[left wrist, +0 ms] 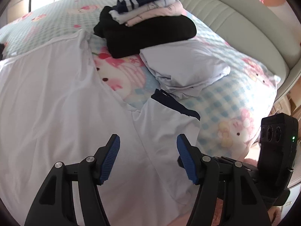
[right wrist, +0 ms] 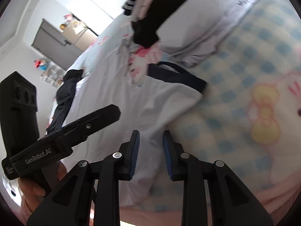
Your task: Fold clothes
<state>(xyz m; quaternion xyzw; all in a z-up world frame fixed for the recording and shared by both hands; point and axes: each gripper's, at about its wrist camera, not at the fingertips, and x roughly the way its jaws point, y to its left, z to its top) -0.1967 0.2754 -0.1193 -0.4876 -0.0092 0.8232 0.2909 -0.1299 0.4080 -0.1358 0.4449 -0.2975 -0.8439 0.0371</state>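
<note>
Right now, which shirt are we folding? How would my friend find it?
Look at the cartoon-cat bedsheet. The big white shirt lies spread flat nearest the grippers. Unlike the folded white piece and the black stack, its short sleeve has a navy cuff.

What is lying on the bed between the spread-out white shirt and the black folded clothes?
In the left wrist view, only bare cartoon-print bedsheet separates the white shirt from the black folded clothes.

tongs [left wrist: 148,139]: black arms | blue ribbed pads [left wrist: 111,159] | silver screws | white "GenRobot.AI" lettering | pink sleeve [right wrist: 28,207]
</note>
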